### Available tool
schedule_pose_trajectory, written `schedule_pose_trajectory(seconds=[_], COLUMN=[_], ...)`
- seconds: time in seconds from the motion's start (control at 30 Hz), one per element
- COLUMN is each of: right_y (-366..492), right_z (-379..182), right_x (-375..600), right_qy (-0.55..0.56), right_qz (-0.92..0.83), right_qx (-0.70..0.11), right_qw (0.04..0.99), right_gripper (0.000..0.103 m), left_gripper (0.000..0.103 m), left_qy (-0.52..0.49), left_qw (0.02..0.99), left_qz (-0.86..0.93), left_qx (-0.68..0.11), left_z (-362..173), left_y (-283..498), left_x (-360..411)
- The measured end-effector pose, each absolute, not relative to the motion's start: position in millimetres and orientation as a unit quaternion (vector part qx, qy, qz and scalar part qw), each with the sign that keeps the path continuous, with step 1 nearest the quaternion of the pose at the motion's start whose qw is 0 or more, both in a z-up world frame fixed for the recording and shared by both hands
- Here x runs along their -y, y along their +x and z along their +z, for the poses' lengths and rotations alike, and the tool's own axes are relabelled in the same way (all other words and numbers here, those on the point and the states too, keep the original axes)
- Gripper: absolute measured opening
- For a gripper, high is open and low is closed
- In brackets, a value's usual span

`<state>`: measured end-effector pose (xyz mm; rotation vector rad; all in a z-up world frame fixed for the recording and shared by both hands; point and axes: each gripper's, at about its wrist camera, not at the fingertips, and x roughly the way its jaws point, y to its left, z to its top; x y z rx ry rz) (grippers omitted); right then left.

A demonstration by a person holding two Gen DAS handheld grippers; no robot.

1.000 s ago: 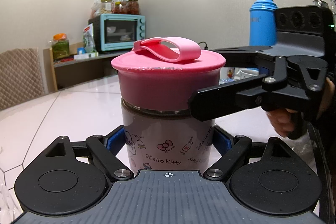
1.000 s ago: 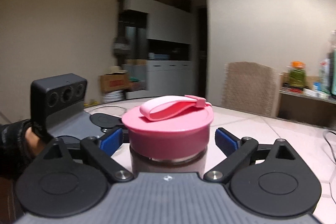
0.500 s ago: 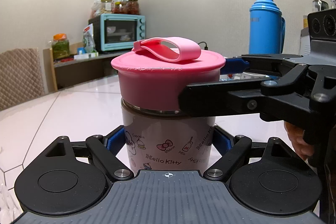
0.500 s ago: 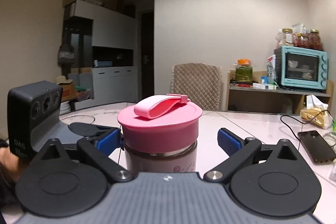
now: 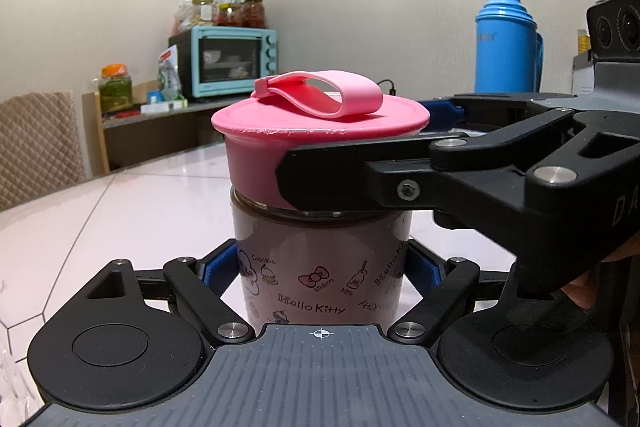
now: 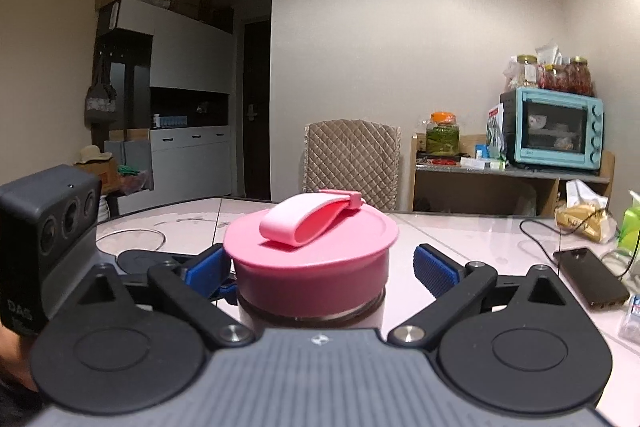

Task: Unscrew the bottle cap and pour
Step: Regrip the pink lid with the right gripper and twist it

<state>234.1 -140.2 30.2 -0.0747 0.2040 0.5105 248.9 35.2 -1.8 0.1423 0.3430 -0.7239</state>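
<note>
A pink-capped Hello Kitty bottle (image 5: 320, 267) stands upright on the white table (image 5: 120, 211). My left gripper (image 5: 320, 269) is shut on its lower body, a blue pad pressed on each side. The pink cap (image 6: 320, 247), with its loop strap folded on top, sits between the fingers of my right gripper (image 6: 320, 267). Those jaws are closing but still stand off the cap, with a clear gap at the right pad (image 6: 434, 269). In the left wrist view one black right finger (image 5: 360, 179) crosses the front of the cap (image 5: 256, 163).
A blue thermos (image 5: 506, 47) stands at the back right. A black phone (image 6: 592, 281) with a cable lies on the table to the right. Beyond the table are a quilted chair (image 6: 352, 163) and a teal toaster oven (image 6: 554, 131) on a shelf.
My right gripper has swung around the cap, its near finger sliding left across the cap's front, and its jaws stand wider than a second ago. The bottle and left gripper stayed still.
</note>
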Motion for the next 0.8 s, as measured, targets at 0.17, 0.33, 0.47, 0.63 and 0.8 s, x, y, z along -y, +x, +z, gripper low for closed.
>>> schedule_pose_trajectory(seconds=[0.17,0.33,0.47,0.63,0.8], right_y=[233.2,232.8,236.6,254.8,273.9], right_z=[29.7,29.9,31.7,36.6,38.3], right_x=[132.3,133.0,139.2,162.2,182.6], right_qy=[-0.047,-0.056,-0.069,-0.080,-0.082], right_qz=[0.254,0.264,0.292,0.384,0.465], right_qx=[-0.101,-0.098,-0.097,-0.101,-0.097], right_qw=[0.961,0.958,0.949,0.914,0.876], right_gripper=[0.086,0.085,0.085,0.085,0.085], left_gripper=[0.090,0.090,0.090,0.090,0.090], left_qy=[0.069,0.069,0.069,0.068,0.068], left_qw=[0.918,0.918,0.918,0.918,0.918], left_qz=[-0.352,-0.352,-0.352,-0.352,-0.352], left_qx=[-0.167,-0.167,-0.167,-0.167,-0.167], left_z=[-1.7,-1.9,-1.9,-2.0,-1.9], left_y=[249.4,250.4,250.4,252.0,252.0], left_x=[-35.9,-35.9,-36.0,-36.6,-36.5])
